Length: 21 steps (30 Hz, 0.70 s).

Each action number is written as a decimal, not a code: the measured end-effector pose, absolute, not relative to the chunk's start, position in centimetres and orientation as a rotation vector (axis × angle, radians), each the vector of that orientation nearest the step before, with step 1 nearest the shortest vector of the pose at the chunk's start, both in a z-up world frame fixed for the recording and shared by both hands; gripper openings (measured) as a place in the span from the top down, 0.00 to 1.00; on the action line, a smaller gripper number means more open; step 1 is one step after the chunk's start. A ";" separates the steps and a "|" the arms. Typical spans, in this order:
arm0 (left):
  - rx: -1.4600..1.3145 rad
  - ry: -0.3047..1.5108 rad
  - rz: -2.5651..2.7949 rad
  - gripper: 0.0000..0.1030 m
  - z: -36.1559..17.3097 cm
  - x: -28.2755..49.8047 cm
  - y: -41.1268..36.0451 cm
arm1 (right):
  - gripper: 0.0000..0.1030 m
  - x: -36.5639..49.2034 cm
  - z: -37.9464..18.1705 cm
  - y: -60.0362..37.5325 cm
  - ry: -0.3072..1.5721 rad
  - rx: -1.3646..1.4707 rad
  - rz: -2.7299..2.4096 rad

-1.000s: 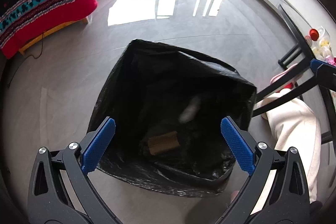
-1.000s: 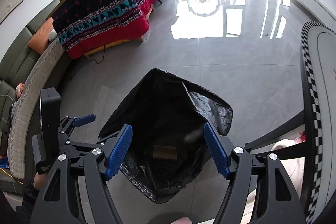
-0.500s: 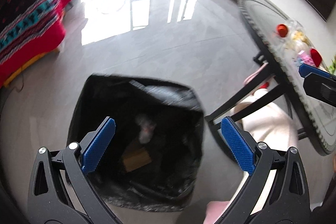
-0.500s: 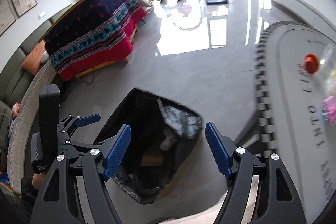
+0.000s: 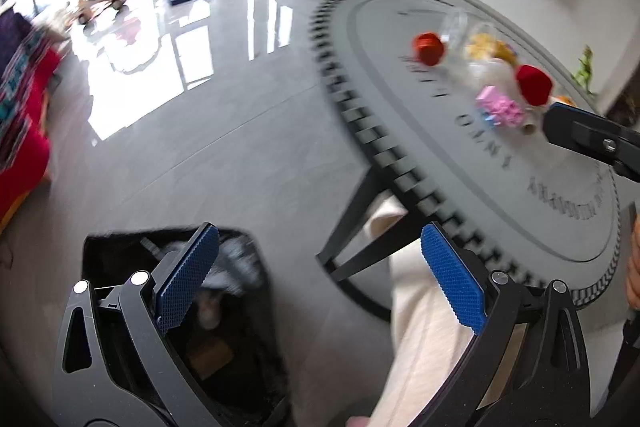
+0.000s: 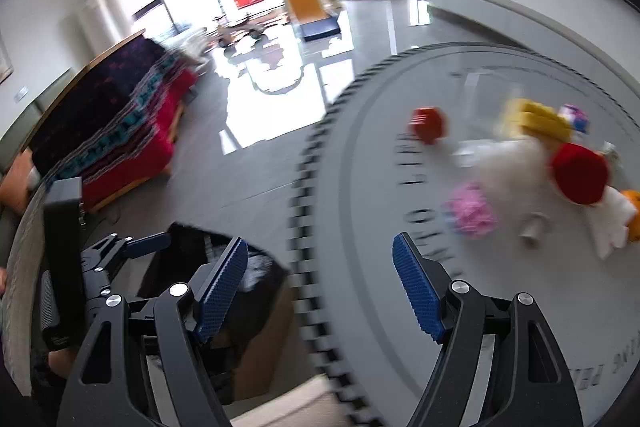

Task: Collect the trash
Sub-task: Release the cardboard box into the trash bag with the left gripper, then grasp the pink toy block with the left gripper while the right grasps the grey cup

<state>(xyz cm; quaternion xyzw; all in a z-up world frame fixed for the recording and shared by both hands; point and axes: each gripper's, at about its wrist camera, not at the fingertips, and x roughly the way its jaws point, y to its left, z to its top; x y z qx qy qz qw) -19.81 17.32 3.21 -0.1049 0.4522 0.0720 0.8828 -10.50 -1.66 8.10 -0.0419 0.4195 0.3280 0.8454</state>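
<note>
A black trash bag (image 5: 256, 307) stands open on the floor at lower left, with white scraps and a brown piece inside; it also shows in the right wrist view (image 6: 180, 247). Trash lies on the round grey table (image 5: 460, 163): a red cap (image 6: 427, 125), a pink wrapper (image 6: 472, 211), white tissue (image 6: 516, 159), a yellow pack (image 6: 536, 119), a red lid (image 6: 580, 173). The same pile shows in the left wrist view (image 5: 500, 107). My left gripper (image 5: 320, 283) is open and empty above the bag's right edge. My right gripper (image 6: 320, 291) is open and empty over the table's rim.
The table (image 6: 360, 227) has a black-and-white checkered rim and black legs (image 5: 352, 227). A bed with a red patterned blanket (image 6: 120, 139) stands at left. The person's cream trousers (image 5: 420, 347) are beside the bag. Toys and a slide (image 6: 308, 7) stand far back.
Both grippers have swung right and up, away from the bag toward the table. The bag has slid to the lower left and the trash pile has come into view. Both stay open.
</note>
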 end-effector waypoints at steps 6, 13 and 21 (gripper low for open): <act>-0.145 0.936 0.058 0.05 4.3 -15.8 13.0 | 0.27 -6.8 7.6 -6.5 0.896 -0.027 0.573; -0.072 0.937 -0.030 0.05 4.3 -11.6 8.5 | 0.27 -2.9 4.6 -10.9 0.949 0.012 0.434; -0.023 0.961 -0.088 0.05 3.2 -8.3 5.4 | 0.35 -0.2 1.6 -11.5 1.013 0.031 0.382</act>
